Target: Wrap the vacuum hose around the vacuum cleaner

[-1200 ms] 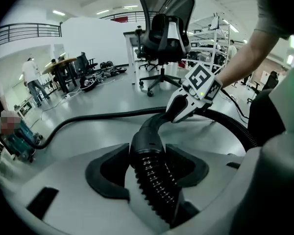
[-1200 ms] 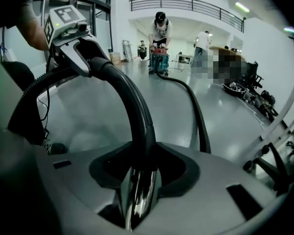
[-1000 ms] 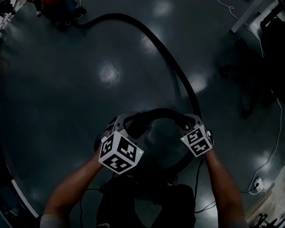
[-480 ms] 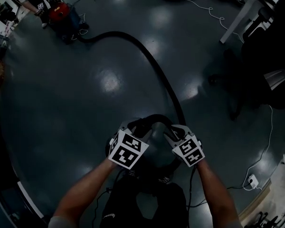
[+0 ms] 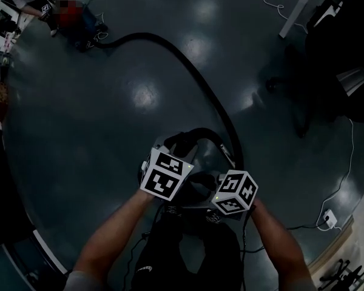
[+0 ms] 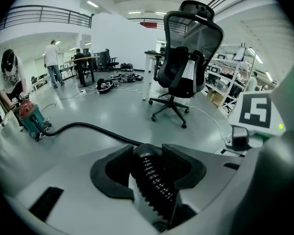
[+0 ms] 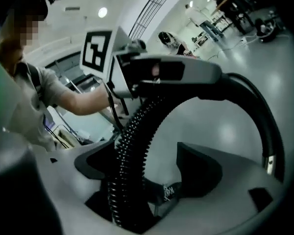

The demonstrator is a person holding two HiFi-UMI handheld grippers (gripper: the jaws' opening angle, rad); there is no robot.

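Head view: the left gripper (image 5: 183,149) and right gripper (image 5: 207,183) sit close together near the person. Both are at a raised loop of the black vacuum hose (image 5: 139,35), which trails across the grey floor (image 5: 109,132) to the red vacuum cleaner (image 5: 79,18) at the far left.

Left gripper view: its jaws have just been closing and pinch the ribbed hose between them. An office chair (image 6: 183,67) stands far right of centre, and the vacuum cleaner is far left.

Right gripper view: its jaws have just been opening and stand spread wide. The hose runs between them, lying against the left pad; the right pad is clear of it.
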